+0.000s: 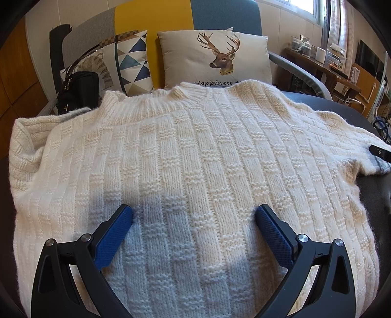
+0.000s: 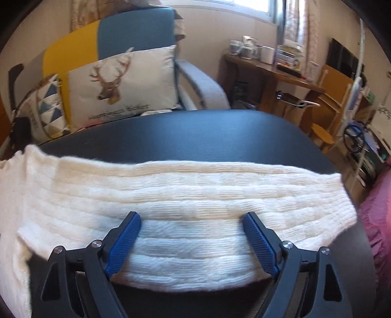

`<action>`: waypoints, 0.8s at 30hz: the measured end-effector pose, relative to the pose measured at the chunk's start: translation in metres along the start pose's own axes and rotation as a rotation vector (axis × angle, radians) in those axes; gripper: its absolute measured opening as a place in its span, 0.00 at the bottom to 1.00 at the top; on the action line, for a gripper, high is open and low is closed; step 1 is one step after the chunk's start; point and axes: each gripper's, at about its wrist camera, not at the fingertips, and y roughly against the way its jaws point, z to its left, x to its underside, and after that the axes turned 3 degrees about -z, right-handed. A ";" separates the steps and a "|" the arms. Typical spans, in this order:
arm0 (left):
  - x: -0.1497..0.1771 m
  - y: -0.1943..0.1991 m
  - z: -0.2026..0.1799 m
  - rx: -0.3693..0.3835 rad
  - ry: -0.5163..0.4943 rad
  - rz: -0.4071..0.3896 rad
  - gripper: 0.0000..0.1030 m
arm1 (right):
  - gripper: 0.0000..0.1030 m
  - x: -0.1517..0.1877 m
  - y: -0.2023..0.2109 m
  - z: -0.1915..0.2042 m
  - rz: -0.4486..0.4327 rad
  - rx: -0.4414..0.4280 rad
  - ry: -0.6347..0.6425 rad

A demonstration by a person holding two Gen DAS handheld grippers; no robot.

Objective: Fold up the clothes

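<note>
Cream-white sweater, knitted in ribbed columns broken by little basket-weave blocks, spread over a black table. Blue textured pads on black gripper arms, same blue and black in the right wrist view. Behind, a beige cushion printed with a brown antlered deer and dark lettering, beside it a cushion of blue, navy and white triangles. Sofa back in grey, mustard yellow and teal panels. Black bag at left.

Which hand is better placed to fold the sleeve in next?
Right, probably. Its tongs stand open right over the sleeve lying across the table, while the left tongs sit open over the sweater body.
</note>
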 end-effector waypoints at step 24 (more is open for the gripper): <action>0.001 0.001 0.001 -0.005 -0.005 -0.001 1.00 | 0.95 -0.017 -0.016 -0.101 0.032 0.208 -0.192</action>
